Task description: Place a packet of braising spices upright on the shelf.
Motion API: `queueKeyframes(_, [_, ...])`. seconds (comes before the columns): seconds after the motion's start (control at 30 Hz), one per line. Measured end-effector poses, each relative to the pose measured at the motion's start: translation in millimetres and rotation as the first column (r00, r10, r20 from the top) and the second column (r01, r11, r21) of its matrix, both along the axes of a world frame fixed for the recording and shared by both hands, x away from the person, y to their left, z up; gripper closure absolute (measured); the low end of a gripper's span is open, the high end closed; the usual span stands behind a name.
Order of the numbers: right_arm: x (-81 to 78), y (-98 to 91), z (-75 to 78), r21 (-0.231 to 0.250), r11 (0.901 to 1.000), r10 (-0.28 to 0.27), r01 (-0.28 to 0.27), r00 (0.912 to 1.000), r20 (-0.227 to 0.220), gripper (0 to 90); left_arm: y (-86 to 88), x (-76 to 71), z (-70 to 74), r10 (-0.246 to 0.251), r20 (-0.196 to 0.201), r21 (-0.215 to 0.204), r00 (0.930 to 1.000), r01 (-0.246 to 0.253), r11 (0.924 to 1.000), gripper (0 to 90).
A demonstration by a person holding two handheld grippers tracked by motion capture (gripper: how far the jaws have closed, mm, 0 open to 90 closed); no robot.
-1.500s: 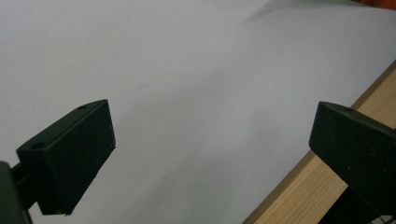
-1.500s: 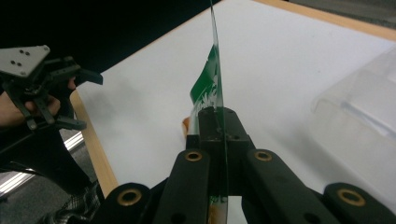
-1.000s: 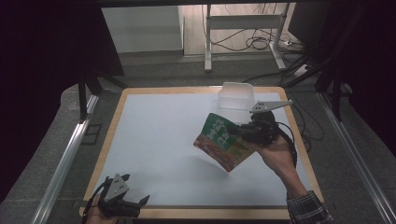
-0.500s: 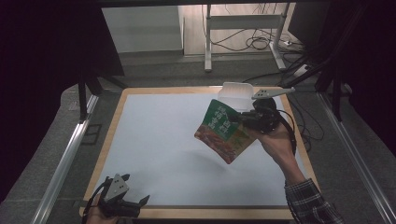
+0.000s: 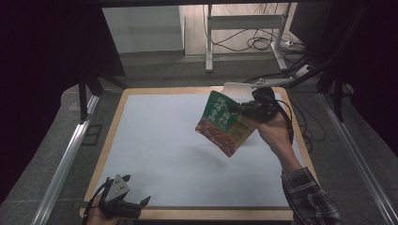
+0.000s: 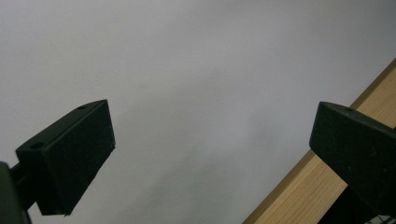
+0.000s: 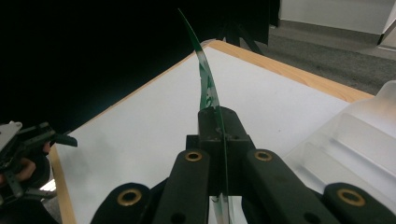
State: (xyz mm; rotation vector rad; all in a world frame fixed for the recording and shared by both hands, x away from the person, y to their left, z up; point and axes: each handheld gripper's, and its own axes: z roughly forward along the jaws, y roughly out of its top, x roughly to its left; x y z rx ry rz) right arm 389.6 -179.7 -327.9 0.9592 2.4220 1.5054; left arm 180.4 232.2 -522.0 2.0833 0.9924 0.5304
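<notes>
A green food pouch [image 5: 224, 123] with a picture of a dish hangs tilted above the right half of the white mat [image 5: 155, 140]. My right gripper [image 5: 245, 111] is shut on its right edge; in the right gripper view the pouch [image 7: 208, 88] stands edge-on, pinched between the closed jaws of my right gripper [image 7: 218, 122]. My left gripper [image 5: 133, 198] rests at the table's near left corner, open with nothing between its jaws. In the left gripper view my left gripper [image 6: 210, 149] hangs over bare mat.
A translucent white plastic container [image 5: 237, 88] stands at the far right of the mat, just behind the pouch; the container [image 7: 355, 140] also shows close on the right. A wooden frame [image 5: 187, 214] rims the mat. Cables and a metal stand lie beyond the table.
The right hand has carried the pouch upward and toward the far side, closer to the white container. The left gripper has stayed put.
</notes>
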Motion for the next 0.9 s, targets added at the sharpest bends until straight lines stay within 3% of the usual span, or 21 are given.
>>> queueKeyframes(0.9, [65.1, 41.5, 18.0, 0.012, 0.9999, 0.004, -0.004, 1.0000, -0.009, 89.1, -0.5, 0.2, -0.2, -0.007, -0.002, 0.005, 1.0000, 0.007, 1.0000, 0.1])
